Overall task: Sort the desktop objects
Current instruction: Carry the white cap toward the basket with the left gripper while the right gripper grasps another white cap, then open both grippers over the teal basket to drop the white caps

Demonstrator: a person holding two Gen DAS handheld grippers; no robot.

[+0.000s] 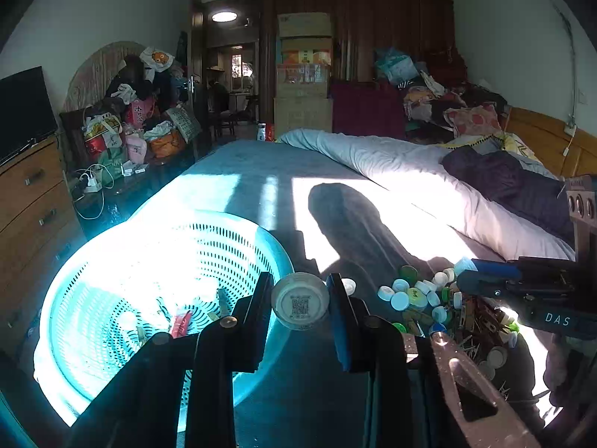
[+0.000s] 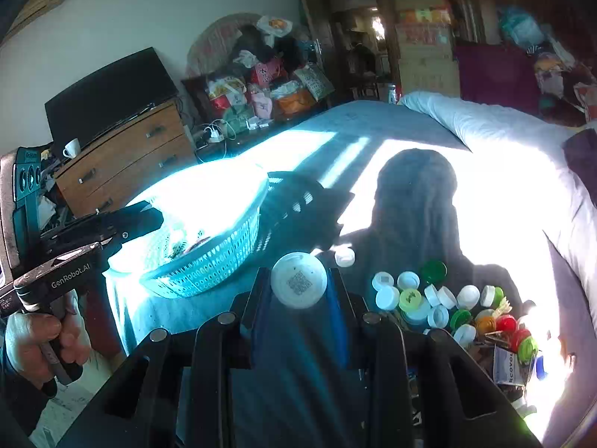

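My left gripper (image 1: 300, 300) is shut on a white bottle cap (image 1: 300, 301) with a QR code, held at the right rim of a turquoise perforated basket (image 1: 112, 283). My right gripper (image 2: 298, 280) is shut on another white QR-code cap (image 2: 298, 279), above the blue bedsheet between the basket (image 2: 209, 261) and a pile of bottle caps (image 2: 429, 298). The pile of white, green and red caps, mixed with clothespins, also shows in the left wrist view (image 1: 421, 295). The basket holds a few small items, among them a red one (image 1: 181, 323).
All lies on a bed with a blue sheet (image 1: 261, 164) and a grey duvet (image 1: 410, 171) on the right. A wooden dresser (image 2: 127, 149) with a TV stands to the left. Bags and clutter (image 1: 141, 119) are piled beyond it. A loose white cap (image 2: 345, 255) lies ahead.
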